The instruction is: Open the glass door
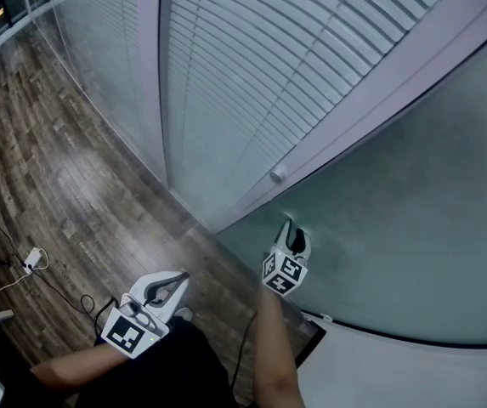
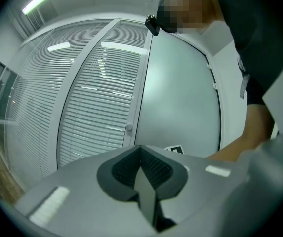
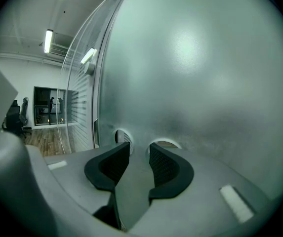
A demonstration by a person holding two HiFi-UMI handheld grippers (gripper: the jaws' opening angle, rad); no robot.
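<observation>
The frosted glass door (image 1: 413, 219) fills the right side of the head view, and its pale frame edge (image 1: 370, 100) runs diagonally. A small round knob (image 1: 278, 175) sits on that frame. My right gripper (image 1: 295, 232) points at the door's lower part near its edge. In the right gripper view it (image 3: 139, 149) is open with nothing between the fingers, and the tips are right at the frosted glass (image 3: 195, 73). My left gripper (image 1: 179, 277) hangs lower left over the floor. Its jaws (image 2: 141, 154) are shut and empty, facing the door (image 2: 181, 98).
A glass wall with white blinds (image 1: 251, 66) stands left of the door. Dark wood floor (image 1: 56, 177) runs below it, with a white plug and cable (image 1: 31, 262). The open office beyond the door's edge (image 3: 47, 112) shows in the right gripper view.
</observation>
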